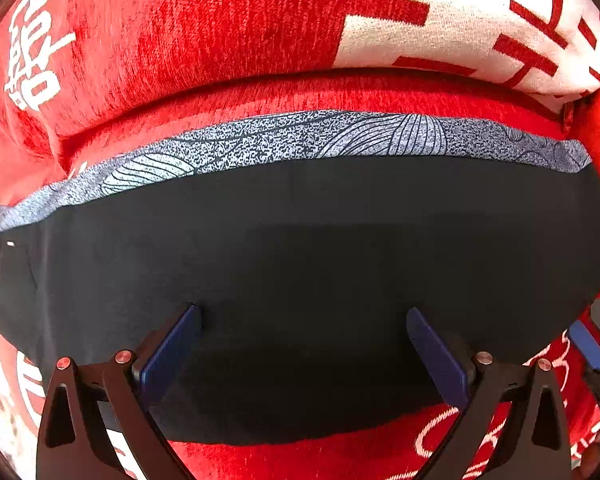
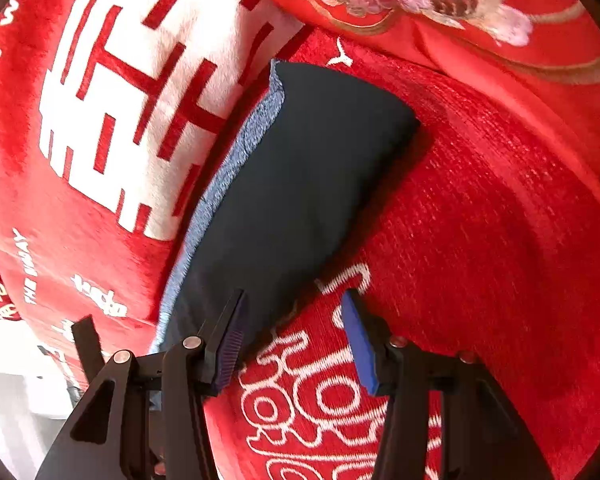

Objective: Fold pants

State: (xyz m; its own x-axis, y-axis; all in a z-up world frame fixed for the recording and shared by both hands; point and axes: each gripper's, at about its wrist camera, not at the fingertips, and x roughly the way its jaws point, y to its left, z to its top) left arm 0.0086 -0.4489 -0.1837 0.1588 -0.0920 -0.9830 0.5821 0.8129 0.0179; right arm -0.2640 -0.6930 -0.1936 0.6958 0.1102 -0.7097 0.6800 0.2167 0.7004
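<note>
Left gripper (image 1: 304, 356) – black angular finger arms, flat blue pads, round silvery pins at the joints. Right gripper (image 2: 296, 340) looks the same; one pad seems ribbed

The red blanket (image 2: 112, 128) at the left carries white letters "HAPPY" along its far-left edge; a large white double-happiness sign fills its middle. Smaller print is unreadable.

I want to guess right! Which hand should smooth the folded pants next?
Probably the left. The left tool points down over the middle of the dark pants, open with nothing held. The right tool, also open, sits off one edge, mostly over the red blanket.
</note>
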